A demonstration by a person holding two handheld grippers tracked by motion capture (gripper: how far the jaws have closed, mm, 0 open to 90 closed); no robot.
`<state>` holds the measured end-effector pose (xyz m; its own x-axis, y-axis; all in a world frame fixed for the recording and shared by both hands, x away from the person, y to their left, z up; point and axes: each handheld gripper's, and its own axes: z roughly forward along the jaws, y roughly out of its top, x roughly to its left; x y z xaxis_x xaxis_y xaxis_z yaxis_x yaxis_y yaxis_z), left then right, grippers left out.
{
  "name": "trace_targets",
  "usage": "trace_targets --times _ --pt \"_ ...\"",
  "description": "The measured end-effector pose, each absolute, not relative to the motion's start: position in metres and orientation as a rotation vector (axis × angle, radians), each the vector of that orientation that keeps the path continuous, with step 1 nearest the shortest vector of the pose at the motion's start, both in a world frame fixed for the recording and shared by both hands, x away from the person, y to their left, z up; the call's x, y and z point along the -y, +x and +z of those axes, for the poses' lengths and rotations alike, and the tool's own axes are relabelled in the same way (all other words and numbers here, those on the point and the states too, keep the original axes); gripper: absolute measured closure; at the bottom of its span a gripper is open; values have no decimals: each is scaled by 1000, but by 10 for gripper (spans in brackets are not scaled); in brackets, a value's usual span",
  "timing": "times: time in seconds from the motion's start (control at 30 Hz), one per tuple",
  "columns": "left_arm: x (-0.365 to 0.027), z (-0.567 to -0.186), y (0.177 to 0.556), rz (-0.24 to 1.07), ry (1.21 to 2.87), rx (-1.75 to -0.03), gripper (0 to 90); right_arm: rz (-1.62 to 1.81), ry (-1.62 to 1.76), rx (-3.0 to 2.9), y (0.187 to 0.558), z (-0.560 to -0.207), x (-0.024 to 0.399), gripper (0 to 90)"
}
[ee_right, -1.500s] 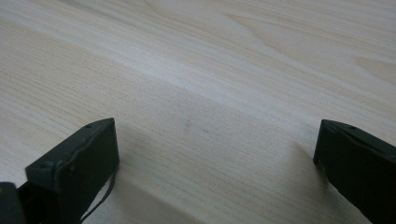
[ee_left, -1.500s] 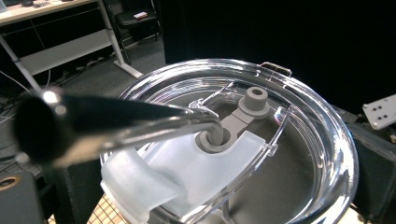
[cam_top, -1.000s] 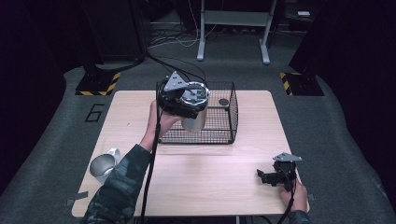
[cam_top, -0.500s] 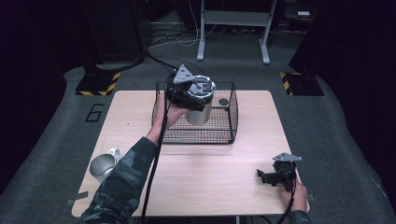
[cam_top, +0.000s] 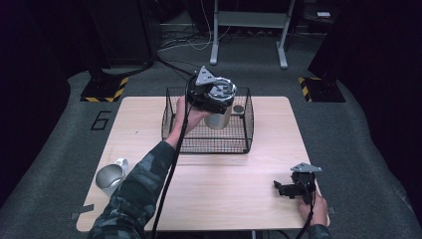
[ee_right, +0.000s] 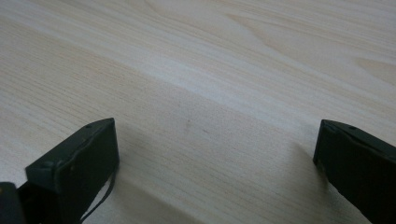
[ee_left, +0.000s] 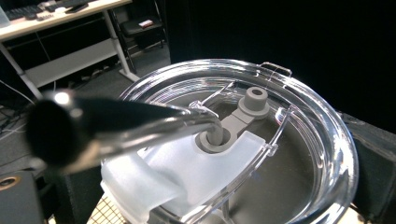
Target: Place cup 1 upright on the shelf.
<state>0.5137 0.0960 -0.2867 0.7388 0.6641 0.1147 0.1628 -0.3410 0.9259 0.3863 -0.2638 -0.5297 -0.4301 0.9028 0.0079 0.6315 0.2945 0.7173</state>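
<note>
a steel tumbler (cam_top: 219,118) with a clear lid (ee_left: 243,140) is held by the left gripper (cam_top: 211,97) above the far side of the wire basket (cam_top: 206,143), seemingly so that it can be set down inside. in the left gripper view the lid lies right against the camera, with a metal straw (ee_left: 121,123) passed through its grey stopper hole; the jaws themselves are hidden, so it cannot be told from the pictures how tightly the cup is pinched. the right gripper (cam_top: 293,188) is rested on the bare table (ee_right: 210,70), well apart from the basket, its fingers (ee_right: 79,163) spread wide with nothing between them, likely kept out of the way. a second steel cup (cam_top: 110,175) is left at the near left corner. a "6" (cam_top: 102,119) can be read on the floor beside the table; no brand is legible.
</note>
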Motion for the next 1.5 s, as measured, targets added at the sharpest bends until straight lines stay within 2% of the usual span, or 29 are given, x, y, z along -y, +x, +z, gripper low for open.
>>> trace_targets --times 0.57,1.5 --pt "-80 -305 537 577 1886 -698 40 922 1367 -2171 387 -530 264 0" --pt "-59 -361 577 474 1889 -868 40 923 1364 -2163 387 -530 264 0"
